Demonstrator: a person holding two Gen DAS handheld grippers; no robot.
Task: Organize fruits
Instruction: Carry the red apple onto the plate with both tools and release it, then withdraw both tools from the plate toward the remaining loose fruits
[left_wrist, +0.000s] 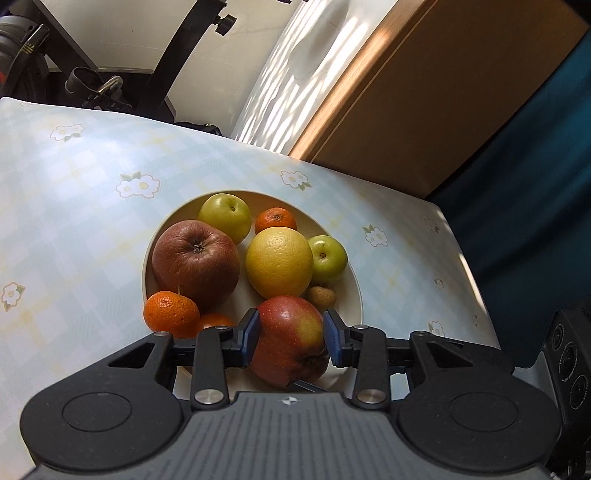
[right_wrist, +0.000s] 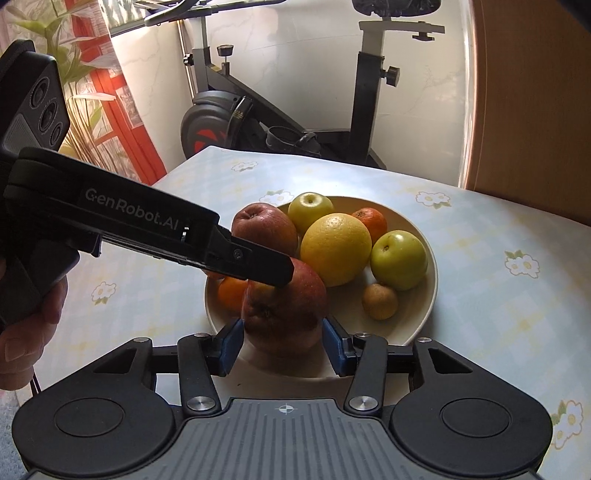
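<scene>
A cream bowl (left_wrist: 354, 280) on the table holds a big dark red apple (left_wrist: 195, 258), a yellow grapefruit (left_wrist: 279, 262), two green apples (left_wrist: 225, 216) (left_wrist: 328, 254), tangerines (left_wrist: 170, 314) (left_wrist: 275, 219) and a small brown fruit (left_wrist: 322, 296). My left gripper (left_wrist: 291, 338) is shut on a red-yellow apple (left_wrist: 290, 339) over the bowl's near rim. In the right wrist view the left gripper's finger (right_wrist: 258, 264) lies across this apple (right_wrist: 284, 310). My right gripper (right_wrist: 282, 343) is open, its blue pads either side of the apple's underside, apart from it.
The table (left_wrist: 74, 229) has a pale blue checked cloth with flowers. An exercise bike (right_wrist: 280, 107) stands behind the table's far edge. A wooden cabinet (left_wrist: 424, 110) and a dark blue surface (left_wrist: 535, 184) are to the right. A red-patterned curtain (right_wrist: 122, 110) hangs at left.
</scene>
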